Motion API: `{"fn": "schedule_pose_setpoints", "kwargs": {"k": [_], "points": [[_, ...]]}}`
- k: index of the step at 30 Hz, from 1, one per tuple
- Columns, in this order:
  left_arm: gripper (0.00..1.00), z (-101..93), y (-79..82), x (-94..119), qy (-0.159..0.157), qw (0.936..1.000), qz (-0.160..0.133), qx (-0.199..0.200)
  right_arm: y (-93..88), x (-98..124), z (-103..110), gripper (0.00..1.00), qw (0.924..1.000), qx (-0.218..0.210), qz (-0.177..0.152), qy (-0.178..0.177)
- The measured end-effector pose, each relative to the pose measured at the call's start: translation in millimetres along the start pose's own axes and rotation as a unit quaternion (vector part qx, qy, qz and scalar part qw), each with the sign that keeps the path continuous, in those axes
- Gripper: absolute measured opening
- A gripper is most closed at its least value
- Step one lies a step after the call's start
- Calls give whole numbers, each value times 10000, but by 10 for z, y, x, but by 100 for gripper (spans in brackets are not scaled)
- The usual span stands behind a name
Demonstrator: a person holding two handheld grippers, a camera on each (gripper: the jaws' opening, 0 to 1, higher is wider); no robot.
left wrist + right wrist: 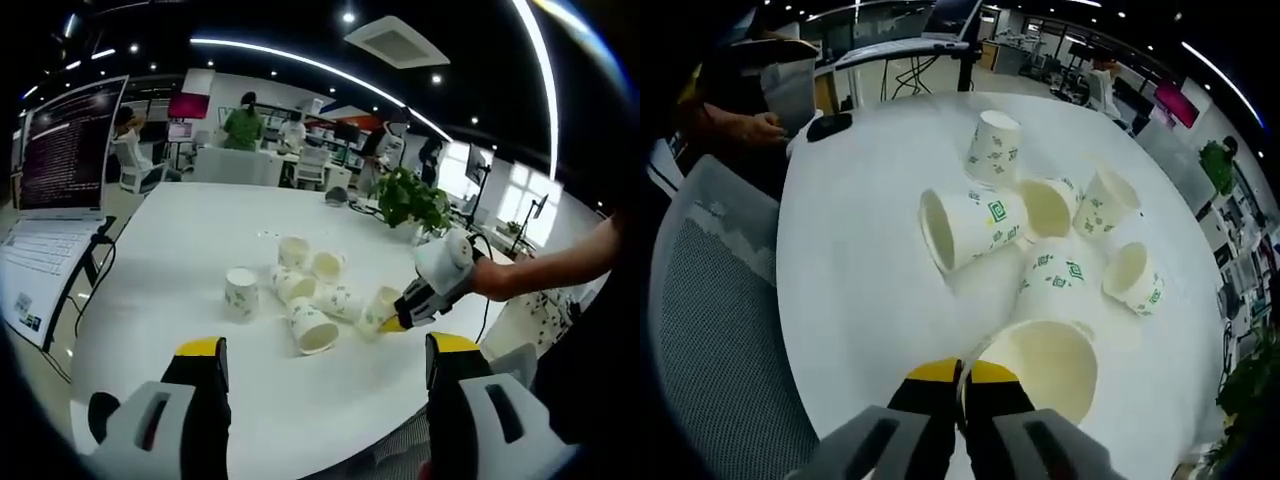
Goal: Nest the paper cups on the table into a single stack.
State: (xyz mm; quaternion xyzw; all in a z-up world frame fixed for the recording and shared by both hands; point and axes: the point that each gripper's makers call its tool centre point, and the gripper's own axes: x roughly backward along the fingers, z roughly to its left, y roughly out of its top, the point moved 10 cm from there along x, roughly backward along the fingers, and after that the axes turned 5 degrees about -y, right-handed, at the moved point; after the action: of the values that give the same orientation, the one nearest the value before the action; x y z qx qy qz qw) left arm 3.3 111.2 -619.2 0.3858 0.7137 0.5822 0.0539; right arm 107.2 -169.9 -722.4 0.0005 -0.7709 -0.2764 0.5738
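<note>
Several white paper cups with green print lie scattered on the round white table [170,250]. One cup [241,292] stands upside down, another [312,327] lies on its side with its mouth toward me, and others [294,251] cluster behind. My left gripper [328,350] hovers open over the table's near edge, apart from the cups. My right gripper [400,318] comes in from the right. In the right gripper view it [960,376] is shut on the rim of a cup [1050,365], mouth up. Ahead lie a sideways cup [970,228] and an upside-down cup [995,148].
An open laptop [62,150] stands at the table's left edge, and a potted plant [413,198] at the far right. A grey mesh chair [710,330] sits beside the table. A person's hand [748,128] rests by a black object [828,125]. People work at desks beyond.
</note>
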Motion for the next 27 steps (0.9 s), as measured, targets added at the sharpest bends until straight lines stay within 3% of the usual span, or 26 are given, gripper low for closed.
{"fn": "schedule_pose_setpoints", "kwargs": {"k": [8, 17, 27], "points": [[80, -44, -20, -33, -44, 10000, 25, 15, -19, 52, 100, 0, 9999, 88, -51, 45], [80, -57, 13, -84, -142, 9999, 25, -55, 146, 4, 190, 0, 9993, 321, -136, 106], [80, -26, 0, -55, -157, 9999, 27, -49, 304, -103, 222, 1, 9993, 302, -145, 165]]}}
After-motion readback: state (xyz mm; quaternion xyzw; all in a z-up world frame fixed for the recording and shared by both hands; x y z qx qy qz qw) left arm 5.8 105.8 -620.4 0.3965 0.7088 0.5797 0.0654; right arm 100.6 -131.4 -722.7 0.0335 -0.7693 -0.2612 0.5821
